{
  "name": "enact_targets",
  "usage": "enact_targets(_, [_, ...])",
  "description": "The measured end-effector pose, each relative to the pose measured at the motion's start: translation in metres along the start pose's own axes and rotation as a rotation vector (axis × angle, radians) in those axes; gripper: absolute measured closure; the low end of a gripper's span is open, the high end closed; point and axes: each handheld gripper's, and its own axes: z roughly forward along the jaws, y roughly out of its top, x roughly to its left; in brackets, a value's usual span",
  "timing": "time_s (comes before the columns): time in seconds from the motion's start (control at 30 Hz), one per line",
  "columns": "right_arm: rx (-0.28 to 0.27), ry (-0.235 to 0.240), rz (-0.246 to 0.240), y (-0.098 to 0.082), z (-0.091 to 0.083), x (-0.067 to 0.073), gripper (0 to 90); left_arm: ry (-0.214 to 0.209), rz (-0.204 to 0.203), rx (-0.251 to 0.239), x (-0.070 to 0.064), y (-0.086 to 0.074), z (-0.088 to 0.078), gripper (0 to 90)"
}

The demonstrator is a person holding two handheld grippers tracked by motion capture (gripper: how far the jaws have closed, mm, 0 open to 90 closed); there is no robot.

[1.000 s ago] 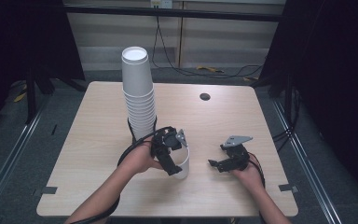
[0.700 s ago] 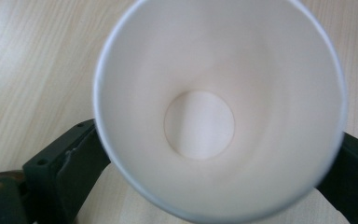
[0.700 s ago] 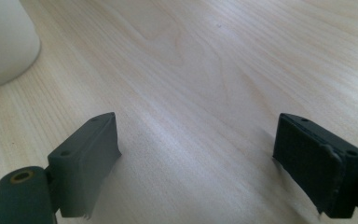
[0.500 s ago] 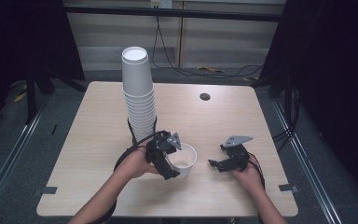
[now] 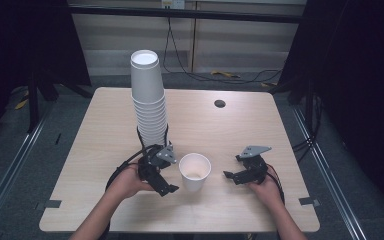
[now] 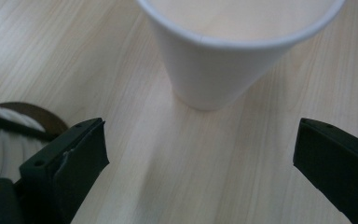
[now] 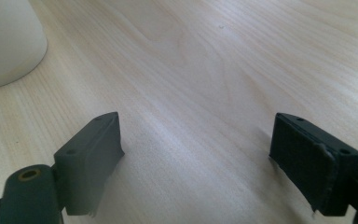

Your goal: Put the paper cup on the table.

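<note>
From the high view, a single white cup (image 5: pixel 195 171) stands upright on the table (image 5: pixel 95 125), mouth up, just off the tip of the left gripper (image 5: pixel 166 189) and well apart from the right gripper (image 5: pixel 228 175); the left hand is plainly the nearer. Behind the left gripper rises the tall stack of cups (image 5: pixel 150 100).

In the left gripper view, the cup (image 6: pixel 223 60) sits straight ahead beyond the wide-open, empty jaws, its rim cut off at the top.

In the right gripper view, the cup (image 7: pixel 7 42) lies off to the upper left, half cropped. These jaws have just been closing, yet stand apart over bare wood, holding nothing.
</note>
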Motion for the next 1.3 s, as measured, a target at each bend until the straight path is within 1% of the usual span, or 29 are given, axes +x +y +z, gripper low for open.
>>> enact_targets(0.1, [-0.001, 0.001, -0.002, 0.0, 0.0, 0.0, 17.0, -0.009, -0.037, -0.021, 0.003, -0.015, -0.002, 2.7])
enact_targets(0.13, [-0.001, 0.001, -0.002, 0.0, 0.0, 0.0, 17.1, -0.009, -0.038, -0.02, 0.004, -0.018, -0.002, 2.7])
enact_targets(0.17, [-0.001, 0.0, -0.003, 0.0, 0.0, 0.0, 17.2, -0.005, -0.054, -0.021, 0.005, -0.023, -0.001, 2.7])
enact_targets(0.23, [-0.001, 0.001, -0.002, 0.0, -0.001, 0.001, 17.3, 0.006, -0.065, -0.011, 0.007, -0.031, -0.001, 2.7])
enact_targets(0.4, [-0.002, -0.001, -0.004, 0.0, -0.001, 0.001, 17.6, 0.024, -0.102, -0.028, 0.011, -0.049, -0.002, 2.9])
enact_targets(0.5, [-0.002, -0.001, -0.004, -0.001, -0.001, 0.001, 18.0, 0.037, -0.116, -0.024, 0.013, -0.058, -0.003, 3.0])
enact_targets(0.53, [-0.003, 0.0, -0.004, -0.001, -0.001, 0.001, 18.0, 0.034, -0.122, -0.024, 0.013, -0.061, -0.003, 3.0])
enact_targets(0.57, [-0.003, 0.0, -0.004, -0.001, -0.001, 0.001, 18.0, 0.039, -0.136, -0.037, 0.013, -0.065, -0.003, 3.1])
enact_targets(0.6, [-0.003, 0.0, -0.004, -0.001, -0.001, 0.001, 18.1, 0.036, -0.139, -0.032, 0.013, -0.068, -0.003, 3.2])
enact_targets(0.63, [-0.003, 0.0, -0.004, -0.001, -0.001, 0.001, 18.2, 0.034, -0.151, -0.037, 0.013, -0.07, -0.002, 3.2])
enact_targets(0.67, [-0.004, 0.001, -0.005, -0.001, -0.001, 0.001, 18.2, 0.038, -0.141, -0.031, 0.013, -0.072, -0.002, 3.2])
enact_targets(0.7, [-0.004, 0.001, -0.005, -0.001, -0.001, 0.001, 18.4, 0.043, -0.155, -0.034, 0.013, -0.075, -0.002, 3.3])
enact_targets(0.73, [-0.004, 0.001, -0.005, -0.001, -0.001, 0.001, 18.4, 0.043, -0.159, -0.034, 0.012, -0.077, -0.002, 3.3])
enact_targets(0.77, [-0.004, 0.001, -0.005, -0.001, -0.001, 0.001, 18.4, 0.043, -0.154, -0.035, 0.013, -0.079, -0.002, 3.3])
enact_targets(0.83, [-0.004, 0.001, -0.005, -0.001, -0.001, 0.001, 18.5, 0.046, -0.176, -0.046, 0.014, -0.084, -0.003, 3.5])
enact_targets(0.87, [-0.004, 0.001, -0.005, -0.001, -0.001, 0.001, 18.5, 0.045, -0.17, -0.042, 0.015, -0.087, -0.004, 3.5])
enact_targets(0.9, [-0.004, 0.002, -0.005, -0.001, -0.001, 0.001, 18.6, 0.051, -0.19, -0.053, 0.015, -0.09, -0.004, 3.5])
enact_targets(0.97, [-0.005, 0.002, -0.006, -0.001, -0.001, 0.001, 18.7, 0.058, -0.204, -0.057, 0.015, -0.095, -0.004, 3.5])
enact_targets(1.0, [-0.005, 0.002, -0.006, -0.001, -0.001, 0.001, 18.7, 0.061, -0.204, -0.052, 0.016, -0.097, -0.005, 3.5])
enact_targets(1.03, [-0.005, 0.002, -0.006, -0.001, -0.001, 0.001, 18.7, 0.066, -0.219, -0.063, 0.016, -0.098, -0.005, 3.5])
enact_targets(1.07, [-0.005, 0.002, -0.006, -0.001, -0.001, 0.001, 18.7, 0.069, -0.219, -0.057, 0.017, -0.1, -0.006, 3.5])
enact_targets(1.1, [-0.006, 0.002, -0.007, -0.001, -0.001, 0.001, 18.7, 0.072, -0.225, -0.061, 0.017, -0.103, -0.006, 3.5])
enact_targets(1.13, [-0.006, 0.002, -0.006, -0.001, -0.001, 0.001, 18.8, 0.077, -0.222, -0.058, 0.018, -0.105, -0.007, 3.5])
enact_targets(1.2, [-0.006, 0.002, -0.006, -0.001, -0.001, 0.001, 18.8, 0.074, -0.237, -0.067, 0.018, -0.108, -0.006, 3.5])
enact_targets(1.23, [-0.005, 0.002, -0.006, -0.001, -0.001, 0.001, 18.8, 0.082, -0.233, -0.059, 0.019, -0.11, -0.006, 3.5])
enact_targets(1.3, [-0.005, 0.002, -0.006, -0.001, -0.001, 0.001, 18.8, 0.097, -0.239, -0.053, 0.02, -0.114, -0.006, 3.4])
